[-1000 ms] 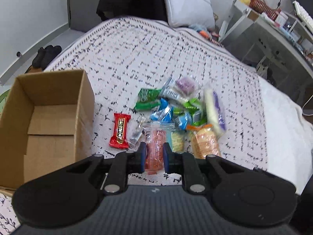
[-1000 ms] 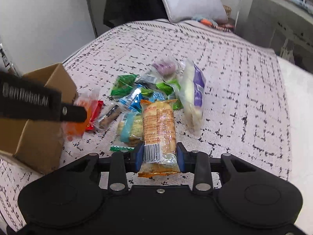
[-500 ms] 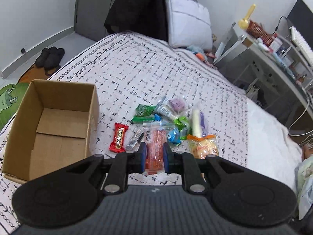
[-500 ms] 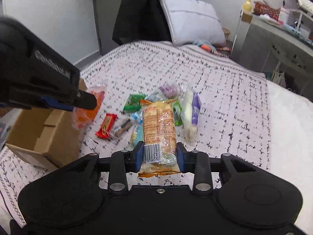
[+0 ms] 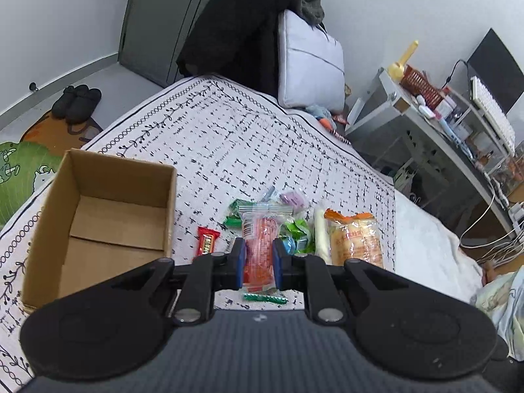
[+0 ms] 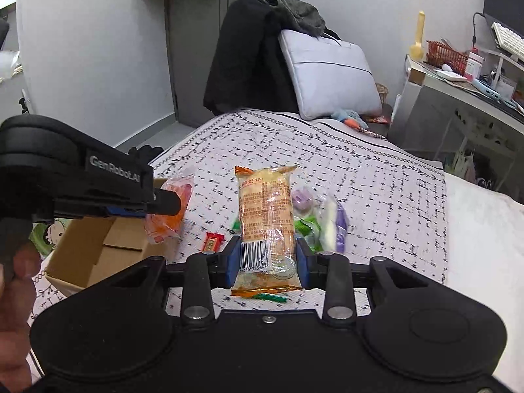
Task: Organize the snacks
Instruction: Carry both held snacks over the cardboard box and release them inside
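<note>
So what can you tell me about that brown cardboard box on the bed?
The brown cardboard box is open on top, its plain walls standing upright and its bottom flaps folded flat inside with a seam showing. Nothing can be seen in it. It sits on the white black-patterned bedspread near the bed's edge, beside the pile of snacks, with the small red wrapped candy bar lying closest to it. Neither gripper touches it.

Orange snack packet (image 5: 257,249) held, biscuit pack (image 6: 266,219) held
</note>
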A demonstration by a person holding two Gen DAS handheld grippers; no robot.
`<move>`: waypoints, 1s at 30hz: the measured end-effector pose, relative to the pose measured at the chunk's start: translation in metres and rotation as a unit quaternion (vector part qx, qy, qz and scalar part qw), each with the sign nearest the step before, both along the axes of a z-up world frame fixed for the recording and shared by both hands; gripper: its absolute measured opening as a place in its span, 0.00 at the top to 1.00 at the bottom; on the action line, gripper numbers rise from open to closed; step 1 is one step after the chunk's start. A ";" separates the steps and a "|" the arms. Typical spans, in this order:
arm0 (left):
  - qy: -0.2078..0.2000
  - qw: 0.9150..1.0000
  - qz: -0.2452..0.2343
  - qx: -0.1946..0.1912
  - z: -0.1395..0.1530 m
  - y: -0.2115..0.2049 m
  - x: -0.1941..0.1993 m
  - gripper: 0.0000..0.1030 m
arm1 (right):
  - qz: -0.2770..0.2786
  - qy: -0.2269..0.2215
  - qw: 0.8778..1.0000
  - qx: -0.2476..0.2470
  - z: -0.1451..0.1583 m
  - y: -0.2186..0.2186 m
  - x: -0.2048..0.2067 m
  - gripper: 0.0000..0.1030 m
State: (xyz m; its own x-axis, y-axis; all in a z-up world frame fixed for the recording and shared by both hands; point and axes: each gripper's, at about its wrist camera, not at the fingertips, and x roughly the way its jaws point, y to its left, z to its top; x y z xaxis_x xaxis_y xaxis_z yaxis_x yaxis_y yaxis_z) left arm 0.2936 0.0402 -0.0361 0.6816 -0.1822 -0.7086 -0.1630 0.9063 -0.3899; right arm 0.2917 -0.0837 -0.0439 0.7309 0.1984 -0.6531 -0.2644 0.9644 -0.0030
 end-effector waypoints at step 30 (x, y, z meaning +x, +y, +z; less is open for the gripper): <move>-0.032 0.989 0.135 -0.058 -0.069 0.152 -0.021 0.84 | 0.064 -0.012 0.998 0.012 -0.021 0.131 0.019 0.67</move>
